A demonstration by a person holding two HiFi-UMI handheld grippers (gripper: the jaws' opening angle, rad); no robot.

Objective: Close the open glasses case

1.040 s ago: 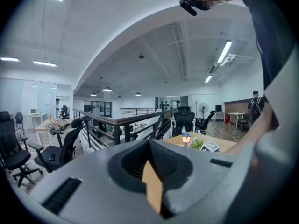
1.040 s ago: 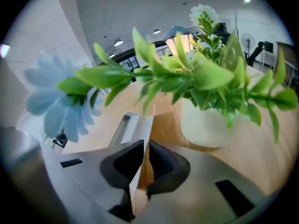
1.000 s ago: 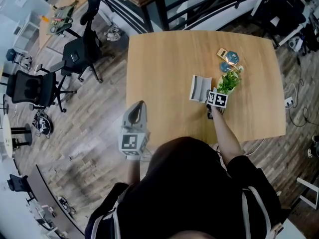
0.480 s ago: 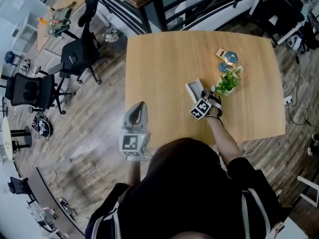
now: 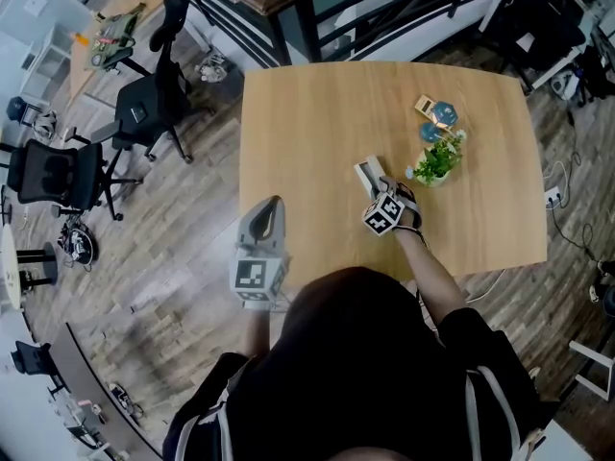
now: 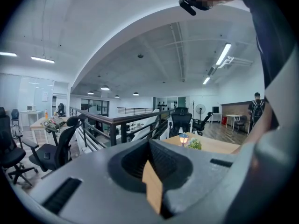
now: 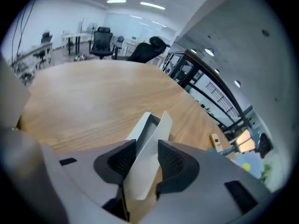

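Two jaws of the right hand-held gripper [image 7: 142, 158] are opening around the half-shut glasses case [image 7: 152, 125] beside the plant [image 5: 438, 158]. Next call, I'd say: press its lid flat. The left hand-held gripper [image 6: 150, 143] sits pressed together, empty.

The person's head [image 5: 360, 334] hides the surface's [image 5: 307, 123] near edge, the glasses case [image 5: 368, 173] shows only partly, and items [image 5: 437, 111] beyond the plant [image 5: 438, 161] are unreadably small.

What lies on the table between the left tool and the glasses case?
Nothing: the head view shows only bare wooden table between the left tool and the glasses case.
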